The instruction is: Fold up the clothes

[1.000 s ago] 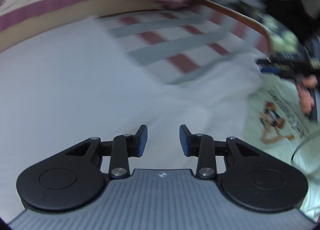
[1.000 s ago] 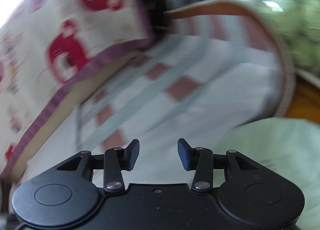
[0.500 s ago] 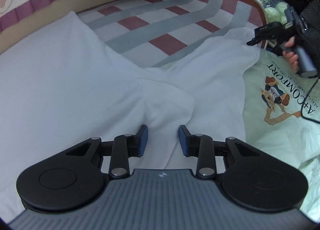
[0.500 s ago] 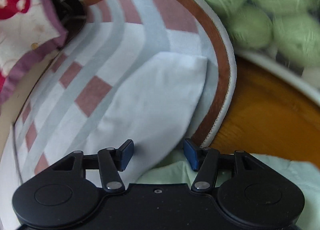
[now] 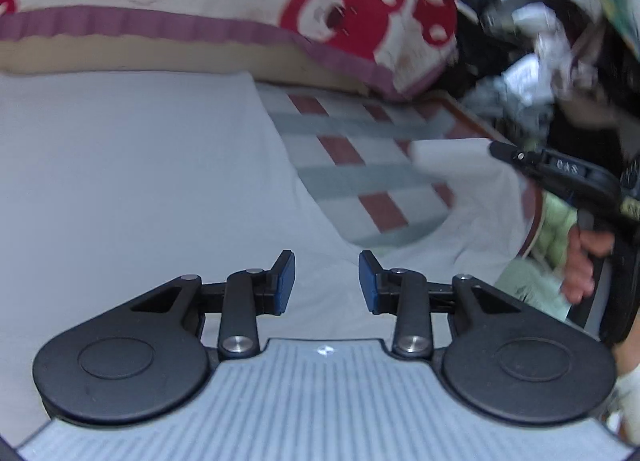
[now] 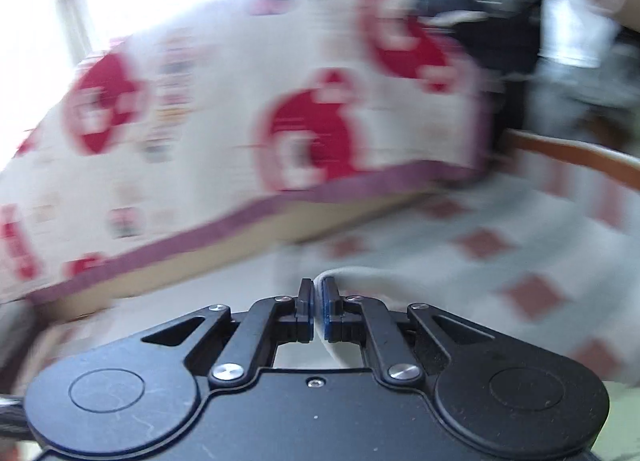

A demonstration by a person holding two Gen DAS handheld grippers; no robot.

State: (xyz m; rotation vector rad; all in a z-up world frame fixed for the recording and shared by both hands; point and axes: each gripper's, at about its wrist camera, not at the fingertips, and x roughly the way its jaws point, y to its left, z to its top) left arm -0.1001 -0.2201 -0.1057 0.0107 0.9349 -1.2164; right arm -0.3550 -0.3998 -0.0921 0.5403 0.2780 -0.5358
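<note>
Red, grey and white checked bedding point(image 5: 360, 181) covers the surface where the work goes on, with a cream quilt printed with red bears and edged in purple point(image 5: 240, 13) piled along its far side. On the checked bedding lies a white soft-cotton garment point(image 5: 120, 181), its wide body spread toward the quilt's near edge and a narrower part point(image 5: 472, 197) reaching to the side away from the quilt, where a pale green cloth point(image 5: 556, 221) peeks out.

The left hand-held gripper point(image 5: 327, 281) hangs just above the white body, its blue pads apart and holding nothing. The right hand-held gripper point(image 6: 318, 309) is clamped on a rolled edge of the white fabric point(image 6: 360, 281), which curls up between its pads; motion blur hides much else in that view.

By its look the cloth is light, limp and thin, so it should sag and drag when lifted by one point. A hem or sleeve edge gives the firmest hold, and a second pinch on the same edge would likely keep a fold line straight.
</note>
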